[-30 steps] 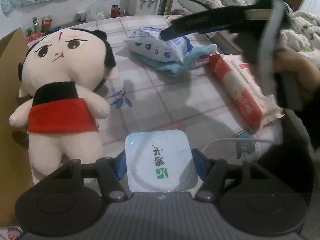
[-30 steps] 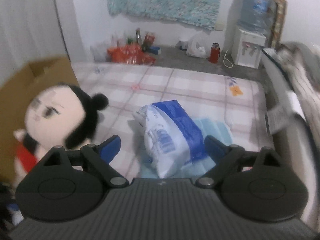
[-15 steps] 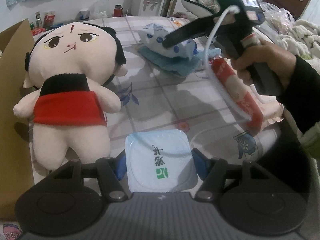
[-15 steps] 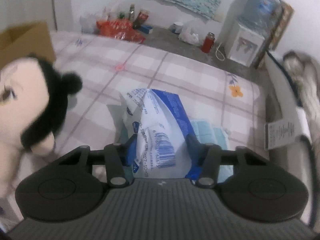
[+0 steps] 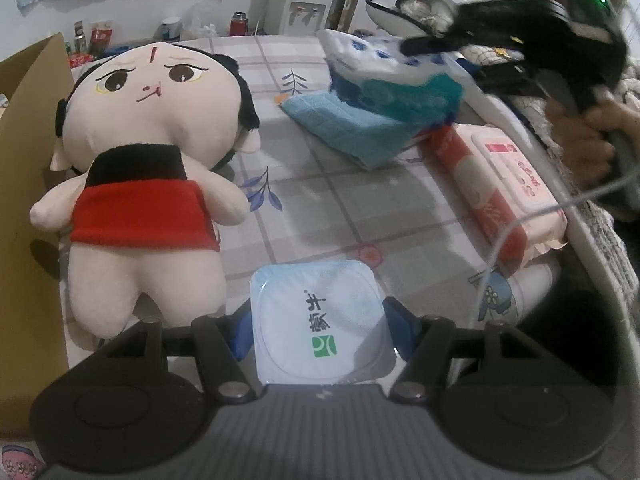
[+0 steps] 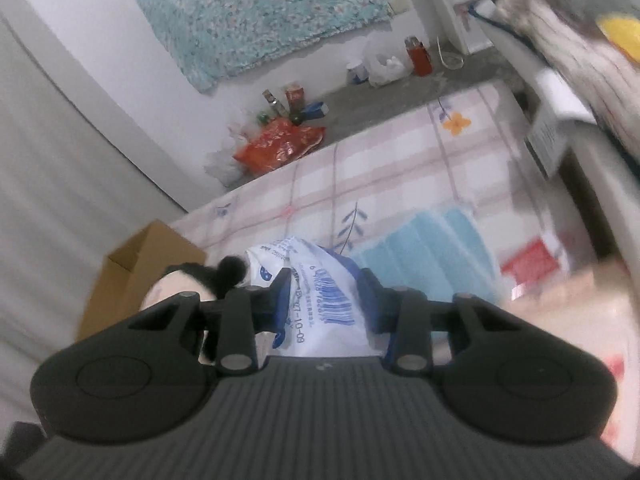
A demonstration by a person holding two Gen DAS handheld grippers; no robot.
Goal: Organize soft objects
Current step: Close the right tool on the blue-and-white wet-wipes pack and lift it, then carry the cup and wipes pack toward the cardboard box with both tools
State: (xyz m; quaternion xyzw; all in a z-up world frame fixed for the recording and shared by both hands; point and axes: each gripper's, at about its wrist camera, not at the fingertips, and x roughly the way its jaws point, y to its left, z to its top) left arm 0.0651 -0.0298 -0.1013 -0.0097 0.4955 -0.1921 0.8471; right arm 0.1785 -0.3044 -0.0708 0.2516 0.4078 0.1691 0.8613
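My left gripper (image 5: 320, 320) is shut on a square white yogurt cup (image 5: 318, 326) low over the checked tablecloth. A plush doll (image 5: 148, 168) in a red skirt lies at the left of the left wrist view. My right gripper (image 6: 324, 300) is closing and its pads squeeze a blue-and-white tissue pack (image 6: 316, 300). In the left wrist view that tissue pack (image 5: 372, 62) hangs lifted at the upper right, dragging one edge of a blue folded cloth (image 5: 360, 124) up with it. A pink wet-wipes pack (image 5: 500, 188) lies at the right.
A cardboard box (image 5: 24, 152) stands along the table's left edge. A bed with bedding (image 5: 424, 4) runs along the right side. Bottles and a red bag (image 6: 280, 142) sit on the floor beyond the table, by a water dispenser (image 5: 300, 4).
My right gripper closed on the tissue pack, rolled and lifted it off the table, pulling up the blue cloth's edge. The left gripper stayed put with the yogurt cup.
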